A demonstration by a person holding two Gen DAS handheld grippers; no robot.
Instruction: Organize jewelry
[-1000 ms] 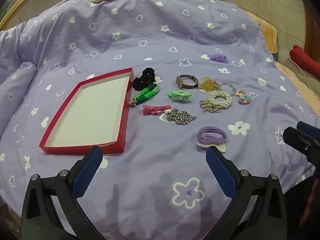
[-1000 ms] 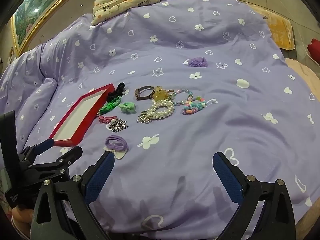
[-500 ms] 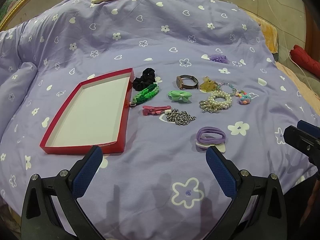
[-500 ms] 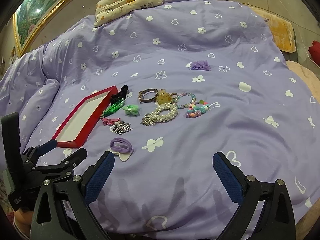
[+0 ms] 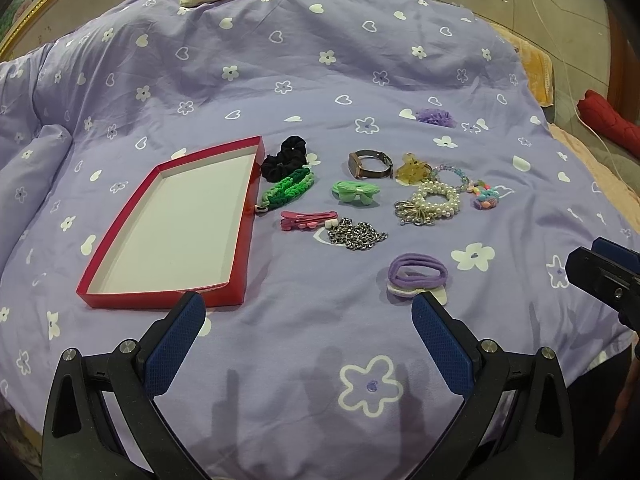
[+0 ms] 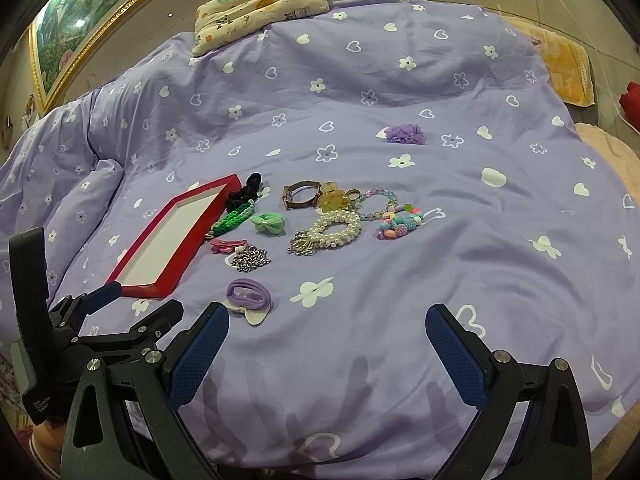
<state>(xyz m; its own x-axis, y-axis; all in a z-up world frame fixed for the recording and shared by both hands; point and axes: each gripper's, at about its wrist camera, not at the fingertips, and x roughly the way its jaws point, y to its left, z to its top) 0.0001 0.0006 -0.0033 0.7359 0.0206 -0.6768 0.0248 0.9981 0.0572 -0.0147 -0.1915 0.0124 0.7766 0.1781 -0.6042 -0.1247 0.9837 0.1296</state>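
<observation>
Where the purple flower-and-heart quilt (image 5: 248, 92) spreads across the bed, jewelry lies mid-quilt beside an empty red tray (image 5: 168, 304); a patterned pillow (image 6: 256, 8) lies at its far edge, near a gilt-framed painting (image 6: 92, 20). Left gripper (image 5: 308, 316) and right gripper (image 6: 326, 326) gape wide, empty. No writing is legible.

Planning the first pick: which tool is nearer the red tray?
Left. The left tool hovers open just before the red tray, one finger at its near edge; the right tool hangs open farther right.

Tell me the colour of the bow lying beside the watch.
Light green bow, clearest in the left wrist view.
</observation>
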